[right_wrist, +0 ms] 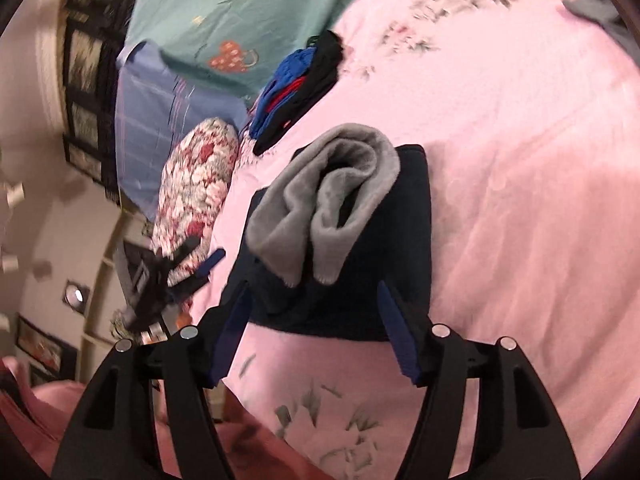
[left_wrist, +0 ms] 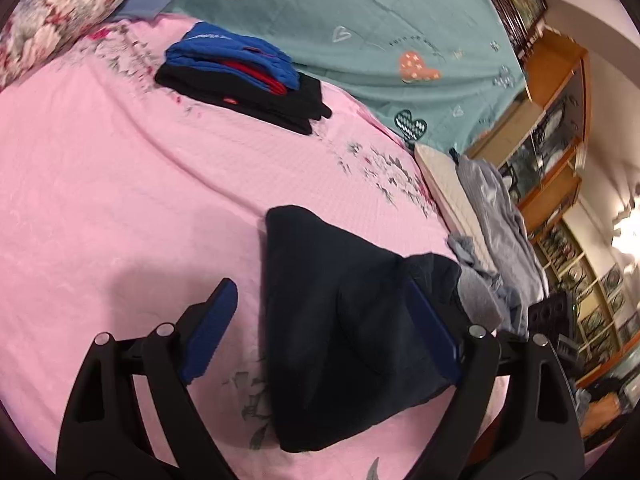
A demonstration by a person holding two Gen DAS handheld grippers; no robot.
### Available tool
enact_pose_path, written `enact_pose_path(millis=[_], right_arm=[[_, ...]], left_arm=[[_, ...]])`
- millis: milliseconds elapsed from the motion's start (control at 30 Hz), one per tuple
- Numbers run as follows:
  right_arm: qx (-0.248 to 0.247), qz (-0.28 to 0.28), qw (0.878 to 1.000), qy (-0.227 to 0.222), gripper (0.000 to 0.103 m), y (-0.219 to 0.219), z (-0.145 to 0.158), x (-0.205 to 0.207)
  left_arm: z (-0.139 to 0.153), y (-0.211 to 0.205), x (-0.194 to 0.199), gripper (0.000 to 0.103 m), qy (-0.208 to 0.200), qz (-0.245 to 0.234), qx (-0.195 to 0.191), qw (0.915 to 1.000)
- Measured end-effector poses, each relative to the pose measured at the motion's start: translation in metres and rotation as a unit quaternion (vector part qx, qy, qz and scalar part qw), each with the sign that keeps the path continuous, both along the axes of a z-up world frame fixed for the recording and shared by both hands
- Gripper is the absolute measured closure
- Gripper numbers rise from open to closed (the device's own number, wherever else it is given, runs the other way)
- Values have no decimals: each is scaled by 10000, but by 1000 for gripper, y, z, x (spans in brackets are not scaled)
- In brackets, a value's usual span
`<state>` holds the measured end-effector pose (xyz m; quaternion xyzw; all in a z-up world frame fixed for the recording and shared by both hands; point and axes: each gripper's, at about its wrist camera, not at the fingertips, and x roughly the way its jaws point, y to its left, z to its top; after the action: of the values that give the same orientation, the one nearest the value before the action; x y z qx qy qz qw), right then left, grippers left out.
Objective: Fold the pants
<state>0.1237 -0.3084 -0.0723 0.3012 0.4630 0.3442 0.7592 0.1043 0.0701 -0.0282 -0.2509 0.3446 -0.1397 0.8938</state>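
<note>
The dark navy pants (left_wrist: 344,332) lie folded into a compact bundle on the pink bedsheet (left_wrist: 100,180). In the right wrist view their grey fleece lining (right_wrist: 332,196) spills out on top of the navy cloth (right_wrist: 400,240). My left gripper (left_wrist: 320,280) is open wide above the bundle; its left pad hangs over bare sheet and its right pad sits by the bundle's right side. My right gripper (right_wrist: 312,286) is open over the bundle's near edge, its pads pressing on nothing. The left gripper (right_wrist: 180,276) also shows, blurred, at the left of the right wrist view.
A folded stack of blue, red and black clothes (left_wrist: 240,76) lies farther back on the bed. A floral pillow (left_wrist: 68,12) and a teal quilt (left_wrist: 360,20) sit beyond it. Grey-blue clothes (left_wrist: 496,232) heap at the bed's right edge, with wooden shelves (left_wrist: 560,120) behind.
</note>
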Motion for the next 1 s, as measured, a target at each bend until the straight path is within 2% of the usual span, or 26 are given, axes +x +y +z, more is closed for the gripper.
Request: enact_pose_path(millis=[233, 333, 400, 467, 533, 633, 667, 767, 867, 933, 1000], right_arm=[[349, -64, 9993, 98, 38, 23, 4, 25], [116, -108, 9998, 91, 38, 34, 5, 35], [-12, -93, 9999, 99, 38, 41, 4, 40], [-374, -155, 9991, 122, 40, 50, 4, 44], [-782, -113, 9969, -3, 63, 60, 9, 44], [-1344, 82, 9897, -496, 74, 79, 32, 42], [-1324, 188, 9890, -628, 75, 84, 40, 43], [-707, 676, 9904, -975, 77, 98, 71, 44], [458, 1009, 9850, -1323, 78, 86, 101, 38], [1029, 855, 9833, -1236, 78, 64, 97, 38], [1179, 370, 9894, -768, 78, 36, 65, 42]], left_arm=[[-1, -13, -4, 13, -32, -246, 317, 9992], [-2, -3, -11, 13, -52, -134, 446, 9989], [-3, 7, -15, 13, -30, -22, 381, 9993], [-5, 18, -19, 13, 7, 100, 316, 9994], [-4, 25, -22, 13, 0, 219, 311, 9993], [-1, 36, -27, 13, -45, 380, 299, 9988], [0, 39, -28, 13, -59, 436, 274, 9987], [4, 48, -30, 13, -73, 546, 130, 9984], [8, 51, -35, 13, -129, 644, 70, 9978], [8, 50, -37, 11, -149, 659, 80, 9977], [7, 47, -37, 11, -129, 606, 100, 9980]])
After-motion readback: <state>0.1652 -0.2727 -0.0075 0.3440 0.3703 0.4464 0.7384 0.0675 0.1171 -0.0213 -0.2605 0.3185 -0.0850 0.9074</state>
